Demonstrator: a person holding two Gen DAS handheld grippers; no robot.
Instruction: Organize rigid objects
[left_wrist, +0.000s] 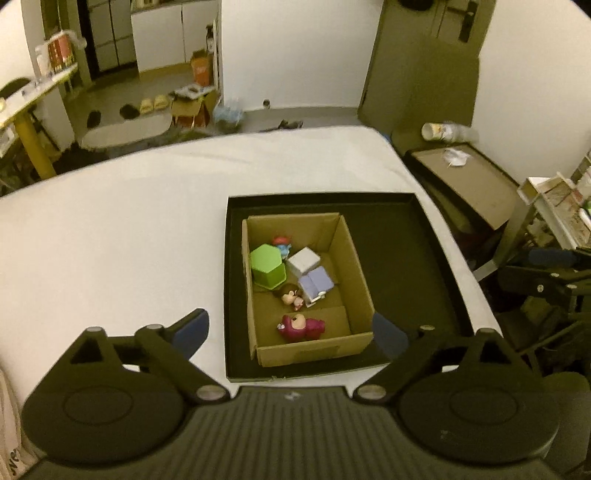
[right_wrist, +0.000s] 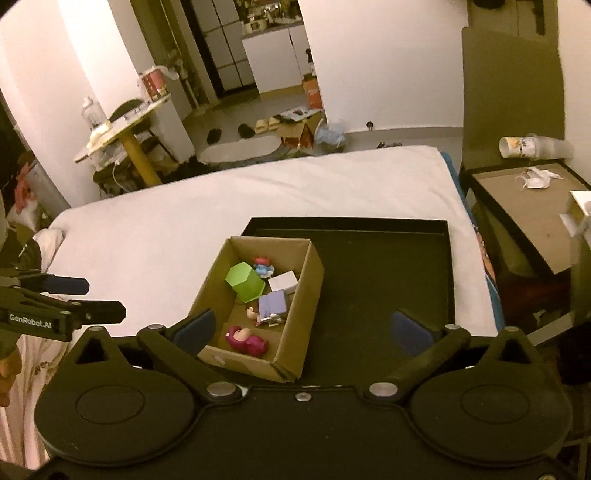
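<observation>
Both the left gripper (left_wrist: 291, 334) and right gripper (right_wrist: 303, 328) hang with jaws spread, empty, above the cardboard box (right_wrist: 295, 332) of toys on a black tray (right_wrist: 388, 280). The left one's side reads "GenRobot.AI"; box markings seem illegible.

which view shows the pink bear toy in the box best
The left wrist view: the pink bear toy lies unobstructed near the front wall of the cardboard box, face and body clear. The right wrist view also shows it, but smaller and more side-on, close beside that gripper's left finger.
</observation>
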